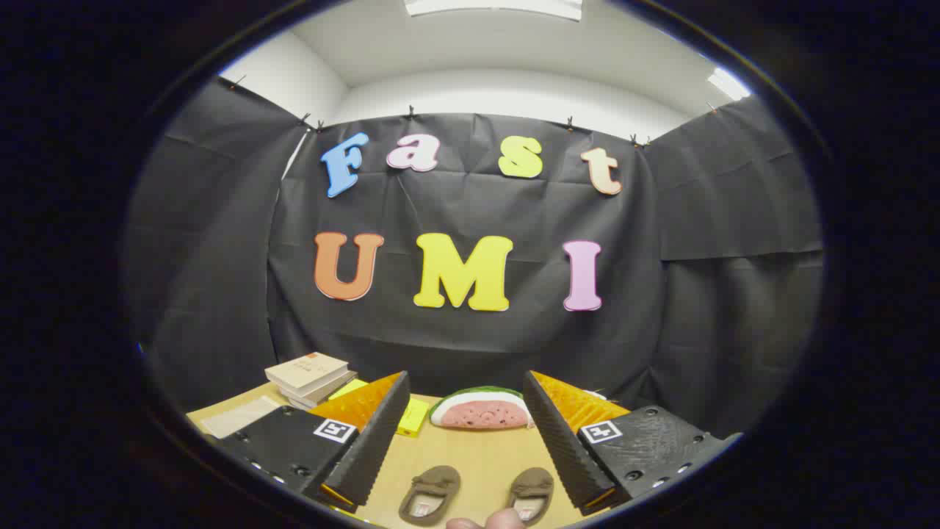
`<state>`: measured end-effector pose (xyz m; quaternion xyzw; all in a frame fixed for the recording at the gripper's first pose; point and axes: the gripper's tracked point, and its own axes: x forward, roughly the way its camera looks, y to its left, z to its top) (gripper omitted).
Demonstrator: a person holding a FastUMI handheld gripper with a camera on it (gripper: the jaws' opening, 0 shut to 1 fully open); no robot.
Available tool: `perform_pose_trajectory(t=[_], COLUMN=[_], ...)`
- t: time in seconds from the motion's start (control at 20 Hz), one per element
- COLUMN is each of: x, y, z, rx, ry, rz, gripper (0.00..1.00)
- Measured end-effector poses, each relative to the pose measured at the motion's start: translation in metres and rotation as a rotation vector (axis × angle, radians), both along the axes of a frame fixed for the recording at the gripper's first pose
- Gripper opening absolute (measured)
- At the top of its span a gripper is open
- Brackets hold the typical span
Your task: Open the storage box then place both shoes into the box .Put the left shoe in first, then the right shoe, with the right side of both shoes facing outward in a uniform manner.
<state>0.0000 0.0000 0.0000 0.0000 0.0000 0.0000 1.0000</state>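
With the gripper (464, 441) spread wide above both shoes, the left shoe (429, 494) and right shoe (532, 493) look alike, so grabbing the wrong one first is the risk.

Stack of books (308, 376) at the far side of the wooden table (470, 459), hard by the black cloth wall. Yellow blocks (412, 416) lying flat just beside the stack. Watermelon-slice toy (481, 408) farther along, pink face forward. Pale sheet of paper (236, 417) near the books.

Tool (463, 441) held level, fingers (374, 433) spread wide, nothing between them. Person's fingertips (488, 522) visible just below the gap.
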Motion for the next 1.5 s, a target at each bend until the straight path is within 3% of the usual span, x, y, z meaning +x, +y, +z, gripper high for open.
perform_pose_trajectory(t=[1.1, 1.5], x=[-0.007, -0.007], y=[-0.001, 0.024], z=[-0.016, -0.051], rx=[0.033, 0.123], ry=[0.058, 0.159], rz=[0.033, 0.135], gripper=[0.95, 0.95])
